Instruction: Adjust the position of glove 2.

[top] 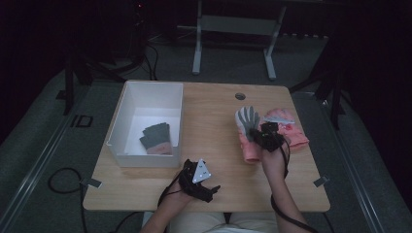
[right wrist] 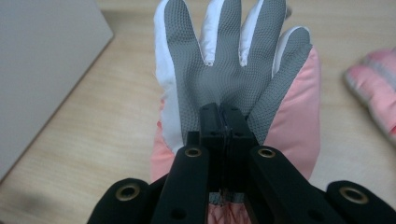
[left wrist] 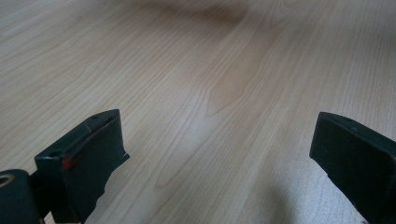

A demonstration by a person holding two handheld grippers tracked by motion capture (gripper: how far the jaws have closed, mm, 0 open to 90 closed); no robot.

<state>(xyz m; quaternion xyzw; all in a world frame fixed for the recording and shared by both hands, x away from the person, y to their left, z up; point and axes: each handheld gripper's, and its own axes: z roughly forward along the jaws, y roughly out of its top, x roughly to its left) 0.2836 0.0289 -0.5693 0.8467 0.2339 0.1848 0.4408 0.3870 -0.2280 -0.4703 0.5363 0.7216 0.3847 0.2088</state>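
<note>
No writing could be read on anything; at the left a white box [top: 127, 127] held a grey glove with a pink cuff [top: 156, 139], and just in front of it the left gripper [top: 206, 187] lay low over the bare table [left wrist: 224, 84] with its jaws wide apart. Right of centre, the right gripper [right wrist: 224, 116] was clamped on the palm of a pink glove [right wrist: 233, 65], grey textured on the palm and fingers with white between the fingers, lying palm-up on the table with another pink glove [top: 287, 126] just beside it at its right.
</note>
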